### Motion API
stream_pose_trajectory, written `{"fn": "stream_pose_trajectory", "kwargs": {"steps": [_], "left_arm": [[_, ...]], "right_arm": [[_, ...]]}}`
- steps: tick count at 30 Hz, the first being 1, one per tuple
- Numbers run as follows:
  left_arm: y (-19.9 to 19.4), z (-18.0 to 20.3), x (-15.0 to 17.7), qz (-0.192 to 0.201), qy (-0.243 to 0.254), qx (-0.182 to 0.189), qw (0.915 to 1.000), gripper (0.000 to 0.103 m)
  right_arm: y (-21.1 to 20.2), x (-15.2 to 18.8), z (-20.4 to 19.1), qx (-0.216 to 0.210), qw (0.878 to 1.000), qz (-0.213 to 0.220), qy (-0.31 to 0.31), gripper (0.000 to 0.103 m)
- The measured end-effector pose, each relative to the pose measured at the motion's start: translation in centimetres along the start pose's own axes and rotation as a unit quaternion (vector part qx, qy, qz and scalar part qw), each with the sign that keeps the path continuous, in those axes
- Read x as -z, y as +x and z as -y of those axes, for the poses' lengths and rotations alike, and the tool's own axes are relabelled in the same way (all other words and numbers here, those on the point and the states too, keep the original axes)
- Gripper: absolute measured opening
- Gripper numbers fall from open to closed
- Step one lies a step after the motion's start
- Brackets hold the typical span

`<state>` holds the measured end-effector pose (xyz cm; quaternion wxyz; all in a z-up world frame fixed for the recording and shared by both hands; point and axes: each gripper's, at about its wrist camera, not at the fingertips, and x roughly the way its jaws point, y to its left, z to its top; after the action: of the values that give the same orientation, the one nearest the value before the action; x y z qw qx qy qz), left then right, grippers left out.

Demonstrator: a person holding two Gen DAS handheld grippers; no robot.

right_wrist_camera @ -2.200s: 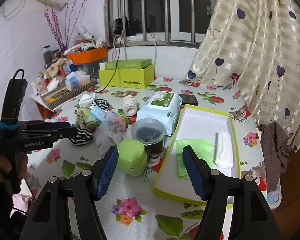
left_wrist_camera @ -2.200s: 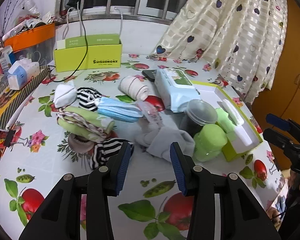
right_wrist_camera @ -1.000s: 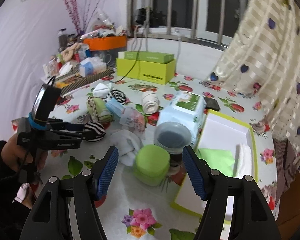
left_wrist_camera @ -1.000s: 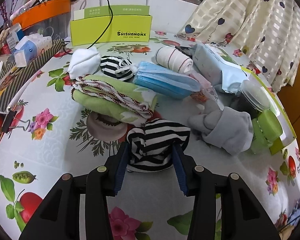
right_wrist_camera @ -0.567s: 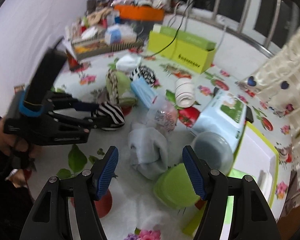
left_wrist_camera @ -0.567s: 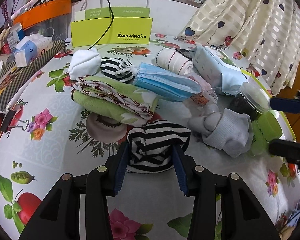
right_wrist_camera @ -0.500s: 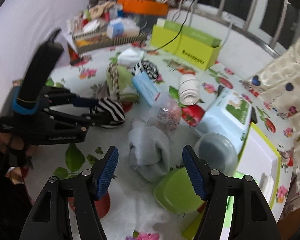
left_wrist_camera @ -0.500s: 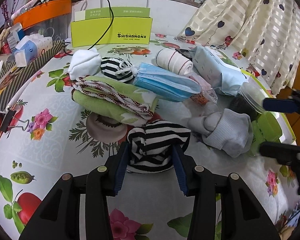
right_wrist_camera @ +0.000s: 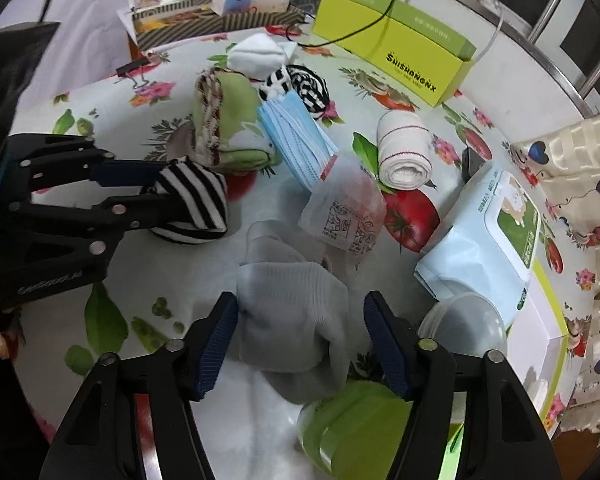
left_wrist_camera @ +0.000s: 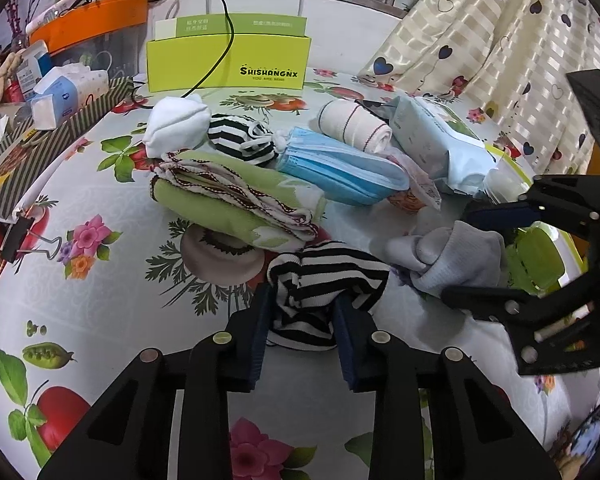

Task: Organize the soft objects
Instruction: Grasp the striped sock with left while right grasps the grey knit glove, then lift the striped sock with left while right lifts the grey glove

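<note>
Left hand-held gripper (left_wrist_camera: 300, 326), low in the middle of its view, is clenched on the striped sock ball (left_wrist_camera: 324, 280), which sits on the table (left_wrist_camera: 99, 312) between my blue pads. My right hand-held gripper (right_wrist_camera: 300, 340) is spread wide, its two pads straddling the grey sock bundle (right_wrist_camera: 291, 316) without pressing it; that bundle lies at lower centre of the right view, just beside the green tub lid (right_wrist_camera: 356, 432). I judge I am mid-pick: one soft thing is secured, the second is framed. Next I should close the right pads on the grey bundle, lift both clear, and carry them toward the yellow-rimmed tray (right_wrist_camera: 556, 320) at right. Further up lie the folded green cloth (left_wrist_camera: 227, 200), the stack of blue face masks (left_wrist_camera: 340, 168), the rolled bandage (left_wrist_camera: 356, 126) and the white sock ball (left_wrist_camera: 175, 124). Half a second ago my right hand-held gripper was higher and farther back; it has since dropped over the grey bundle, while the left has kept its grip unchanged.
</note>
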<state>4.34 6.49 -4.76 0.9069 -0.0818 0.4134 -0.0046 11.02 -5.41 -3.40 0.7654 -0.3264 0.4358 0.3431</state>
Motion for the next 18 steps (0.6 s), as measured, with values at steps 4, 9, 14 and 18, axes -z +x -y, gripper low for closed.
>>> {"fn": "stream_pose_trajectory", "kwargs": {"steps": [4,9,14,18], "left_arm": [[0.0,-0.2,-0.1,0.0,-0.001,0.007,1.0,0.031],[-0.1,-0.5,-0.1,0.001,-0.008,0.009,0.9999,0.019],[-0.5,-0.9,0.1,0.005,-0.015,0.014,0.9998,0.015],[-1.4,-0.9,0.2,0.012,-0.016,0.017,0.9997,0.014]], "right_arm": [[0.4,-0.2,0.2,-0.004,1.0,0.005,0.009,0.037],[-0.8,0.0,0.2,-0.005,0.999,0.03,0.019,0.033],[-2.5,0.4,-0.3,-0.011,0.998,0.061,0.029,0.033],[-3.8,1.1,-0.5,-0.02,0.995,0.084,0.045,0.033]]}}
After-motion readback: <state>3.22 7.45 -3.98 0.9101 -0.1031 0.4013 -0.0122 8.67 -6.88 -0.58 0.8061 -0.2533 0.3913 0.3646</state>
